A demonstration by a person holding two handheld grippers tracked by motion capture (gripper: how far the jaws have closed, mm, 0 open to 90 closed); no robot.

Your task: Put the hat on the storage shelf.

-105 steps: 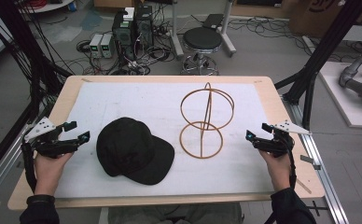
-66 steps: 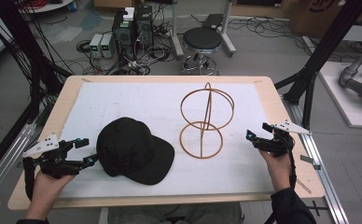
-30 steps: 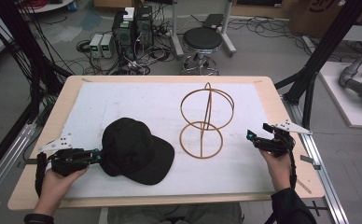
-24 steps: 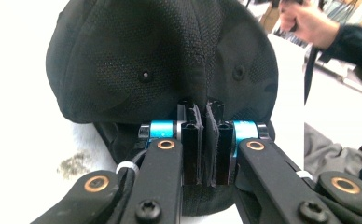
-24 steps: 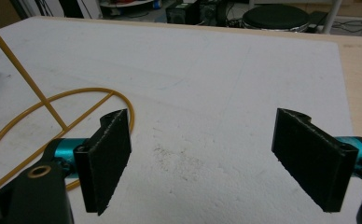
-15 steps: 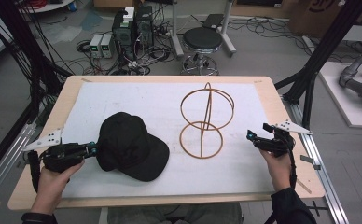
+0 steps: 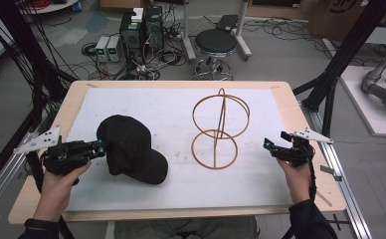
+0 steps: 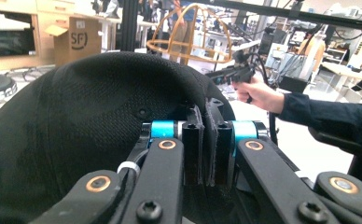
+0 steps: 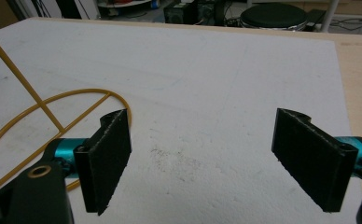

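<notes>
Since the earlier frame the left tool (image 7: pixel 99 147) had clamped its jaws on the black cap (image 7: pixel 131 154) and tipped its back edge up off the tabletop (image 7: pixel 280 99), near the front left corner. The right tool (image 9: pixel 202 158), jaws spread and empty, waited by the right edge beside the wire stand (image 7: pixel 220 130). With only thin fabric pinched, the cap could slip free.

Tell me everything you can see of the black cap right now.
The black cap is a baseball cap of woven-looking fabric with a rounded crown, eyelets and a brim pointing toward the person. It sits on the white mat, left of the gold wire stand. Its left side is tipped up, brim end on the mat. The left gripper is shut on a fold of its edge.
</notes>
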